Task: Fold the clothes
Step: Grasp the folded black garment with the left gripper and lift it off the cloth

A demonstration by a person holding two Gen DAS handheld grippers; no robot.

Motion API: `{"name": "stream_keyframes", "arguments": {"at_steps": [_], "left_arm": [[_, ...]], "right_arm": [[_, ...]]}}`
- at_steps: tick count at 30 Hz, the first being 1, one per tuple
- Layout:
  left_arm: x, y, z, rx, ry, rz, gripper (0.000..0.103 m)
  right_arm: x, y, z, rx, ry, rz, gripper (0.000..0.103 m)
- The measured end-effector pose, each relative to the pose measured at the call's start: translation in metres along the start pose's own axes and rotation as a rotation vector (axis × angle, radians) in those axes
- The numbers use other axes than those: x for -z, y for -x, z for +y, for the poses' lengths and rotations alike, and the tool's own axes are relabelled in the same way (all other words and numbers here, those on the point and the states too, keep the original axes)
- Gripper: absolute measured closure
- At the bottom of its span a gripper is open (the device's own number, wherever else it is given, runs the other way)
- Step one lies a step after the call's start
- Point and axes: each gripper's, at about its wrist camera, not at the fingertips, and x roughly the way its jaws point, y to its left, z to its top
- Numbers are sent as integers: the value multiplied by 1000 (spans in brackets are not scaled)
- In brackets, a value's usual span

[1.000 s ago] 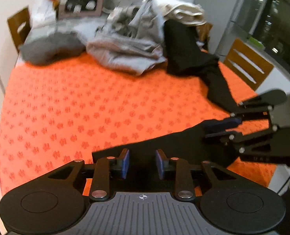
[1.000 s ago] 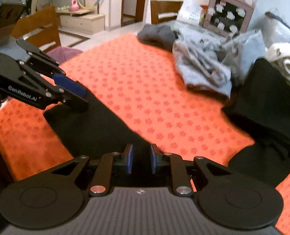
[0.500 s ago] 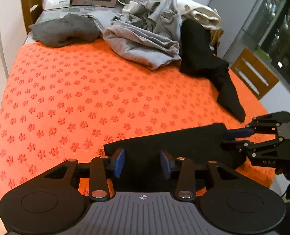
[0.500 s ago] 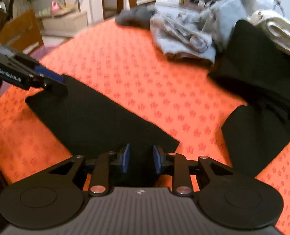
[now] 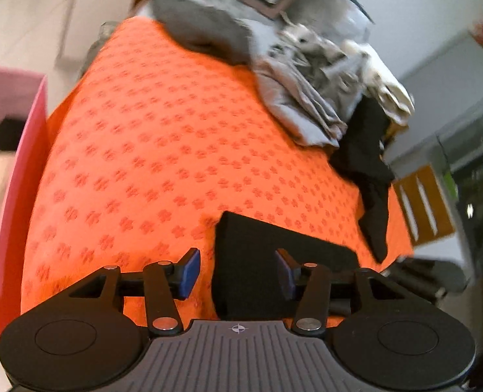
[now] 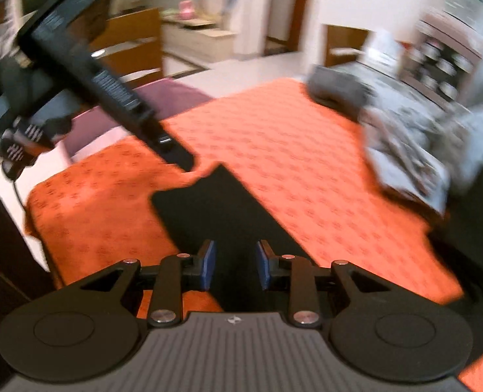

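A black garment (image 5: 274,254) lies folded flat in a narrow strip on the orange tablecloth (image 5: 150,150) near the front edge. My left gripper (image 5: 238,272) hovers over the strip's left end. Its jaws are opening, the cloth's edge lies under the gap, and neither pad presses on it. In the right wrist view the same black garment (image 6: 215,202) runs away from my right gripper (image 6: 235,264), whose blue pads stand apart over the near end. The left gripper (image 6: 181,160) reaches in from the upper left to the cloth's far corner. The right gripper (image 5: 430,277) shows blurred at the strip's other end.
A pile of grey clothes (image 5: 306,98), a dark grey garment (image 5: 202,23) and another black garment (image 5: 372,176) crowd the far side of the table. A pink bin (image 5: 23,163) stands off the left edge. Wooden chairs (image 5: 424,202) (image 6: 133,42) flank the table.
Both pairs of jaws have widened and let go of the black cloth, which now lies flat. The left gripper has rolled and shifted toward the strip's left end. The right view has swung left.
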Motion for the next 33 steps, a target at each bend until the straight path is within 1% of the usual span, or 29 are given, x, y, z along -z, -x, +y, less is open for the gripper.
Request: {"name": "stream_keyframes", "arguments": {"at_steps": [2,5,8,10,12,13,14,16,20,23,26,29,30,31,32,33], "left_arm": [[1,4,5,0,54,6,50],[6,7,9,-6,106,10,49],[12,13,13,5,158,-1,47],[14,16,14,1,173,-9,45],[17,19,15,1,184,-16,42],[18,20,16,6,195,-18,41],[19,21,17,12,207,-20,40],[21,20,21,28,244,-21,39],[25,10,30,98,357,-8,38],[27,-8,35,167,444,22,38],[27,-27,34,199,496,61,38],[27,-42,31,235,545,88,39],[26,-46,31,244,564,94,42],[26,-50,29,238,569,96,57],[25,-52,26,230,561,96,68],[23,-52,23,215,541,91,85]], "right_arm": [[-8,-11,12,-25,70,4,70],[-17,-28,28,-46,165,4,70],[-23,-44,42,-51,252,12,70],[-23,-53,51,-41,293,25,70],[-22,-60,57,-11,329,35,72],[-21,-62,57,6,338,36,82],[-20,-61,57,14,335,31,94],[-20,-59,56,23,319,15,97],[-21,-42,55,46,286,-42,98],[-22,-29,54,56,260,-76,98],[-21,-17,53,63,233,-100,98],[-19,-7,51,51,197,-119,98],[-18,-3,49,46,177,-126,98],[-18,0,48,42,157,-132,98],[-17,3,46,39,132,-138,98],[-15,6,44,37,110,-140,98]]}}
